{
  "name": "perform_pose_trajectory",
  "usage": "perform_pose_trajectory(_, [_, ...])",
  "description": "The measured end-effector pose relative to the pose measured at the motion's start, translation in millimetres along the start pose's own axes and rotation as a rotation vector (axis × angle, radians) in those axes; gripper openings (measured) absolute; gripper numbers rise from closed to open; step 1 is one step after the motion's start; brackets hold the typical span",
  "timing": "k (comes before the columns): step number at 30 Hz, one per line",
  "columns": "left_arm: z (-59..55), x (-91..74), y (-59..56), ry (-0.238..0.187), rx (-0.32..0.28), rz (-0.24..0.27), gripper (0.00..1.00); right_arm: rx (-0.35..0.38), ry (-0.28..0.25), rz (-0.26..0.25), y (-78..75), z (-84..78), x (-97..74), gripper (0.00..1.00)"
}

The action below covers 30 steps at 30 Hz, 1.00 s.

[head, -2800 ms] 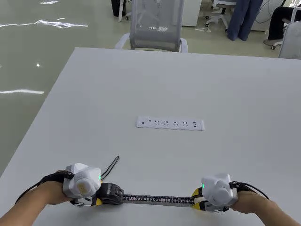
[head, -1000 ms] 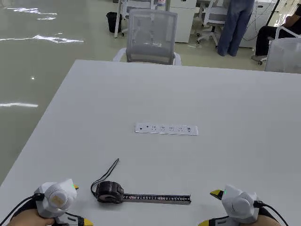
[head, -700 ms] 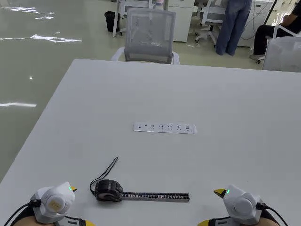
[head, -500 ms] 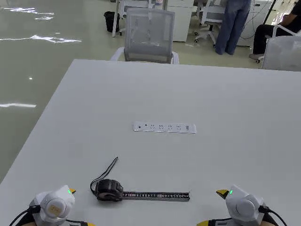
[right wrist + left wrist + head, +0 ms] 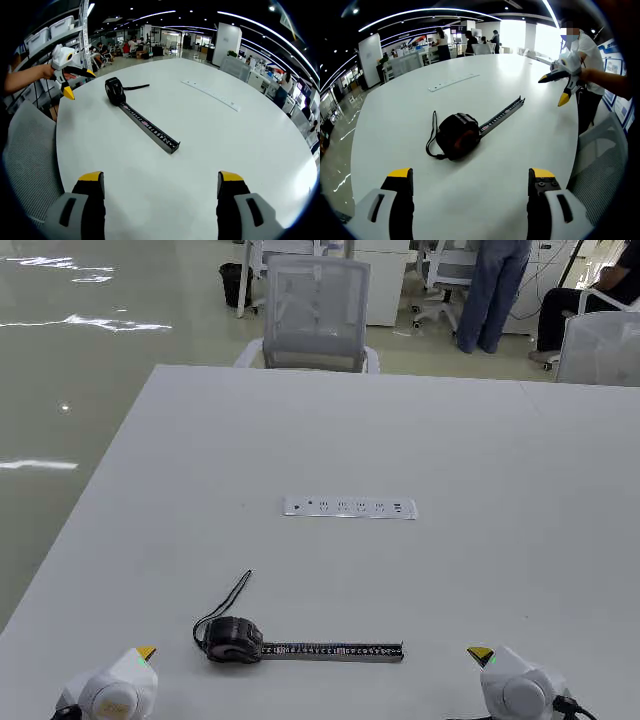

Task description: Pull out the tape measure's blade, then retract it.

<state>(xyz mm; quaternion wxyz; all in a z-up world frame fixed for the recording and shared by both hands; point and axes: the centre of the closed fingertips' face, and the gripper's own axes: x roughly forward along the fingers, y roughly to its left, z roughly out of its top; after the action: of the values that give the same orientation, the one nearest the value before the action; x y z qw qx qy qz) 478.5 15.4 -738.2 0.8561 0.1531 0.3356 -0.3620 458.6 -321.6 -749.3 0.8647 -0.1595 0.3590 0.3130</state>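
A white table [image 5: 480, 460] seen from above by the person working at it, with a white power strip [image 5: 349, 508] lying flat near the middle. The tape measure [image 5: 234, 639] rests on the table on the person's side of the power strip, well apart from it and roughly parallel to it. Its round black case sits below the strip's left end. Its blade [image 5: 335, 650] is drawn out and lies flat on the table, running rightward from the case to a hooked tip below the strip's right end. A thin black wrist cord [image 5: 225, 605] loops from the case back toward the power strip. Both grippers are nearer the person than the tape measure, so the tape lies between them and the power strip, and neither touches it. The left gripper [image 5: 471, 174] is held off the strip's left end, its yellow-tipped jaws spread wide over bare table, with the black case a little way ahead of them. The right gripper [image 5: 161, 176] is held off the strip's right end, its jaws likewise spread wide and gripping nothing, with the blade's tip lying ahead of them. Beyond the power strip, at the table's far edge, stands a grey mesh office chair [image 5: 315, 300].
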Motion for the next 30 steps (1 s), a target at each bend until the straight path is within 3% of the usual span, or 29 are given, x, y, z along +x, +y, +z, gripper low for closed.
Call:
perform_pose_trajectory(10, [1.3,-7.2,-11.7,-0.034,-0.038,0.052,0.96,0.03,-0.017,-0.031,11.6,2.5,-1.9,0.97])
perform_pose_trajectory(19, [12.7,-13.9,-8.5,-0.093,-0.073,0.142,0.97,0.061,-0.028,-0.058,20.8,5.8,-3.6,0.97])
perform_pose_trajectory(23, [13.8,-11.2,-14.8,-0.107,-0.096,0.137,0.96,0.073,-0.043,-0.084,20.8,12.6,-5.0,0.97])
perform_pose_trajectory(30, [15.3,-9.5,-21.8,-0.112,-0.133,0.171,0.97,0.109,-0.065,-0.118,24.5,20.6,-5.9,0.97])
